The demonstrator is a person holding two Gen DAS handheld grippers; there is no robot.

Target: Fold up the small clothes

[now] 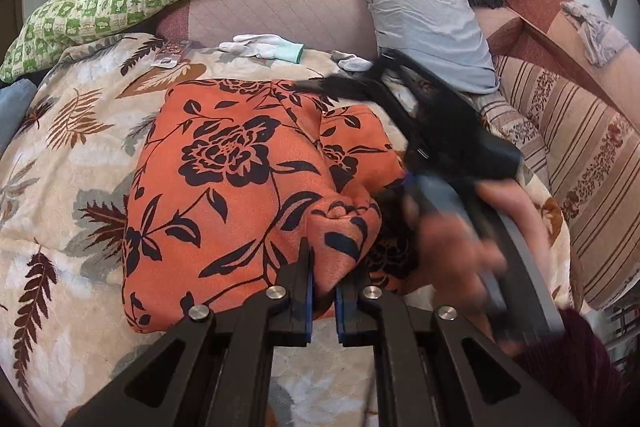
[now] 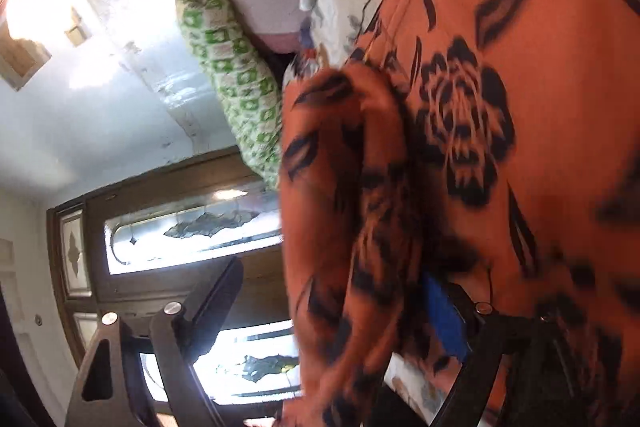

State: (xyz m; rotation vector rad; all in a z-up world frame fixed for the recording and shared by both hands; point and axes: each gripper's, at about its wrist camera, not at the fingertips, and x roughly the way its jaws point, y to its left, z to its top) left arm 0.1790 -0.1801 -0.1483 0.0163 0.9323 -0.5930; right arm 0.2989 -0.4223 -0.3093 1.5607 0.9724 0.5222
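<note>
Garment (image 1: pixel 240 179), an orange fleece piece printed with dark flowers, is lying partly folded on the bed's leaf-patterned blanket (image 1: pixel 60 155). Left tongs (image 1: pixel 324 291) are pinching its near hem between nearly closed blue pads. Right tongs (image 2: pixel 332 307) are standing wide open, a loose fold hanging between the jaws, ungripped.

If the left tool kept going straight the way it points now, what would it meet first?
The left tool is already shut on the orange floral garment. Straight on it would only push further into that fabric lying on the leaf-print blanket.
</note>
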